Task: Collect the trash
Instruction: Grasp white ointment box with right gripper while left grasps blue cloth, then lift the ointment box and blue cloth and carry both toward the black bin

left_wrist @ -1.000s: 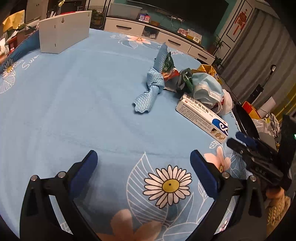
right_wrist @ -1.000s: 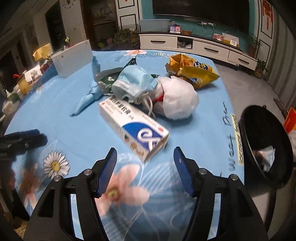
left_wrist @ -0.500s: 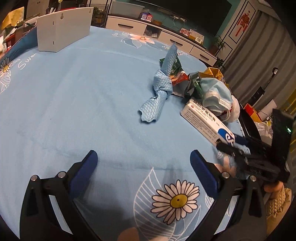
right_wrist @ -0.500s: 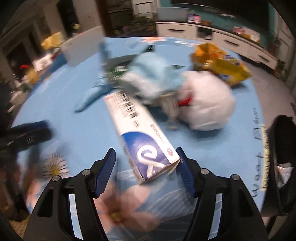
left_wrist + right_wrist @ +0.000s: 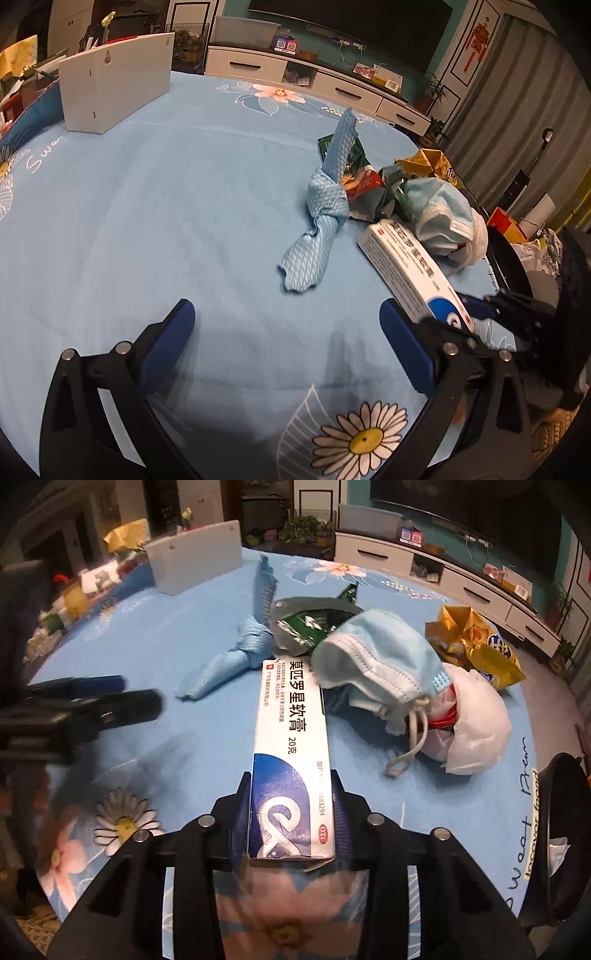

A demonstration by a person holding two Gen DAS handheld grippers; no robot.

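Left wrist view. Left hand-held gripper (image 5: 286,332): jaws spread wide, empty, low over the counter (image 5: 147,206) with its blue floral cloth. Ointment box (image 5: 410,273): to the right, long axis running near-right to far-left, its near end hidden behind the right finger. Knotted blue rag (image 5: 321,225): far and slightly right, nearest loose item to this gripper. Face mask (image 5: 439,210), green wrapper (image 5: 354,158) and yellow snack bag (image 5: 428,162) heaped beyond the box. White board (image 5: 114,85): far left.

Right wrist view. Right hand-held gripper (image 5: 291,808): pinching the near end of the ointment box (image 5: 291,738), one finger on each long side; the box's long axis runs straight away along the fingers, its far end apparently still on the counter. Black bin (image 5: 565,812): off the right edge, so the carry likely goes rightward. White crumpled bag (image 5: 476,723): between box and bin.
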